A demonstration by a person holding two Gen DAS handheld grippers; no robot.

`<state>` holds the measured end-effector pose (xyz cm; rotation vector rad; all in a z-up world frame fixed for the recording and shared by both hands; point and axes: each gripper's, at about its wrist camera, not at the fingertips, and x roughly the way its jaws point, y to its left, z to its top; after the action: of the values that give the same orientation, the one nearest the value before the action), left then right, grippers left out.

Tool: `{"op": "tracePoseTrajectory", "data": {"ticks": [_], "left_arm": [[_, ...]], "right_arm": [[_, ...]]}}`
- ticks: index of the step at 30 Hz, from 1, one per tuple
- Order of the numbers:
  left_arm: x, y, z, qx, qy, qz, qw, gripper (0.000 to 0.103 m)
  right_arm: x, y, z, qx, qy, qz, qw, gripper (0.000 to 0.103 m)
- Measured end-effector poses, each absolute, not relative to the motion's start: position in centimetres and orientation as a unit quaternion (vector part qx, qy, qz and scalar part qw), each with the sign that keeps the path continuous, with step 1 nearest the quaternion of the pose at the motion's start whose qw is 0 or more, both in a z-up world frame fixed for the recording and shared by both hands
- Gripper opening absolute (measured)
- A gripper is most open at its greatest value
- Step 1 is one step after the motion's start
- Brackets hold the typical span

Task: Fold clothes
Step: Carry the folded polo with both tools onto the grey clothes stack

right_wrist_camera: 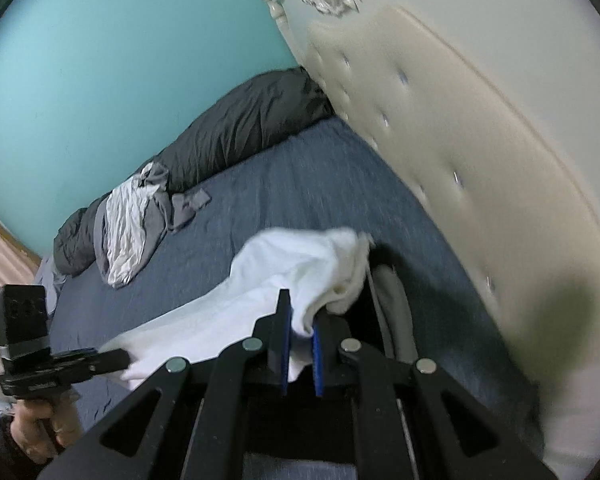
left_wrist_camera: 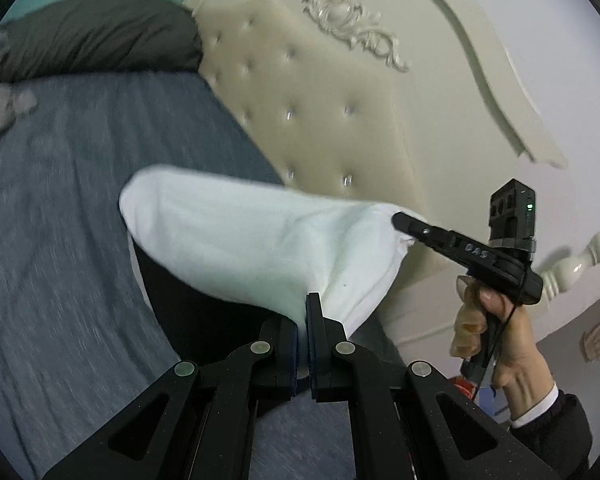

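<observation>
A white garment (left_wrist_camera: 240, 240) hangs stretched above the blue bed sheet (left_wrist_camera: 60, 240), held at two points. My left gripper (left_wrist_camera: 306, 312) is shut on one edge of it at the bottom centre of the left wrist view. The right gripper (left_wrist_camera: 399, 221), held by a hand (left_wrist_camera: 484, 332), pinches its other end near the headboard. In the right wrist view the white garment (right_wrist_camera: 284, 272) is bunched between the blue pads (right_wrist_camera: 285, 344) of my right gripper (right_wrist_camera: 300, 332). The left gripper (right_wrist_camera: 122, 359) clamps its lower left end. A dark item (left_wrist_camera: 180, 300) lies under the cloth, mostly hidden.
A cream tufted headboard (left_wrist_camera: 320, 112) runs along the bed's right side. A dark grey duvet (right_wrist_camera: 240, 132) lies against the teal wall (right_wrist_camera: 120, 60), with a pile of grey and white clothes (right_wrist_camera: 132, 224) beside it. A dark and grey item (right_wrist_camera: 392, 292) lies by the headboard.
</observation>
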<state>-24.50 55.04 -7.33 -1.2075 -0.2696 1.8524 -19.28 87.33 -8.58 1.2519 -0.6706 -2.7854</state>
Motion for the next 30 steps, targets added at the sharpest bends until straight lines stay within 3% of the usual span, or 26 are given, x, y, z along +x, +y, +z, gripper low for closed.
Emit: {"op": "tracePoseTrajectory", "data": {"ticks": [12,30], "left_arm": [[-19.7,54.6,-16.1,-0.541,-0.117,0.728,0.405,0.003],[-18.1,55.1,-21.3,-0.569,-0.095,0.722,0.383,0.003]], "right_arm": [[-13.8,86.7,-16.6,0.459,-0.248,-0.853,-0.002,0.008],[-10.9,88.5,-22.8,0.457,-0.286,-0.842,-0.03,0.011]]}}
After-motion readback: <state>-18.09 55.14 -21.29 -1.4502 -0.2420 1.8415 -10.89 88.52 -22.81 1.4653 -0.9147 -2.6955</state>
